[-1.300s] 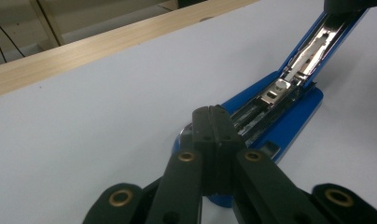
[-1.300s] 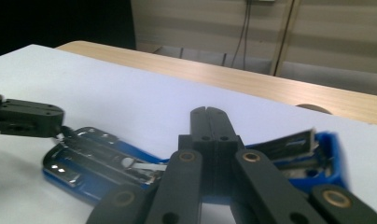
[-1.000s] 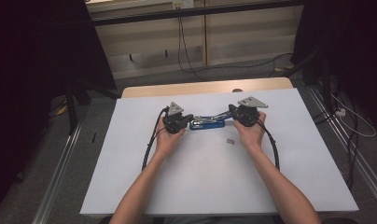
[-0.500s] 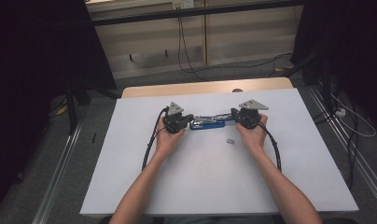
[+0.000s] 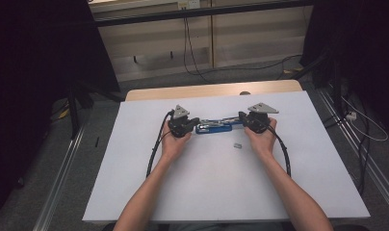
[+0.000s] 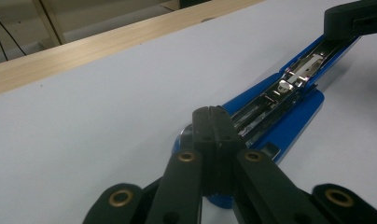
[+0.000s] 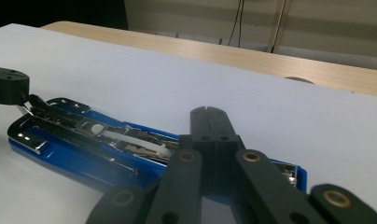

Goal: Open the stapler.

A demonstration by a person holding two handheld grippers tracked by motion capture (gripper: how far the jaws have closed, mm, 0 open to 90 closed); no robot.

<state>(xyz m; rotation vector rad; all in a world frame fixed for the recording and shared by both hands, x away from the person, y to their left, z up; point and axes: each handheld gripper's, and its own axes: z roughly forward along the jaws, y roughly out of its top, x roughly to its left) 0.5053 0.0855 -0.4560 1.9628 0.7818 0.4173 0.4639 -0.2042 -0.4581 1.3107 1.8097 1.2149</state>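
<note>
Stapler (image 5: 217, 126) lies flat on the white sheet (image 5: 221, 192) of the table, between my two hands, with its long side running from left to right. It is blue, and its metal channel is uncovered and faces up, as both gripper views show (image 6: 289, 88) (image 7: 98, 140).

My left gripper (image 5: 192, 124) is at the left end of the stapler. Its two black jaws are pressed together with no gap, as the left gripper view shows (image 6: 213, 122), and they rest over the blue end of the stapler. I cannot tell if the tips really touch it.

My right gripper (image 5: 241, 123) is at the right end. Its jaws are also closed against each other with nothing between them (image 7: 210, 122), and they sit above the right end of the stapler. In the left gripper view this other gripper appears at the far end of the metal channel (image 6: 354, 21).

Near my right hand (image 5: 263, 137), a small grey piece (image 5: 238, 145) lies on the sheet, just in front of the stapler and apart from it.

Compared with one second ago, I see almost no difference: both hands, the stapler and the small piece are in the same places, and both grippers stay closed.
</note>
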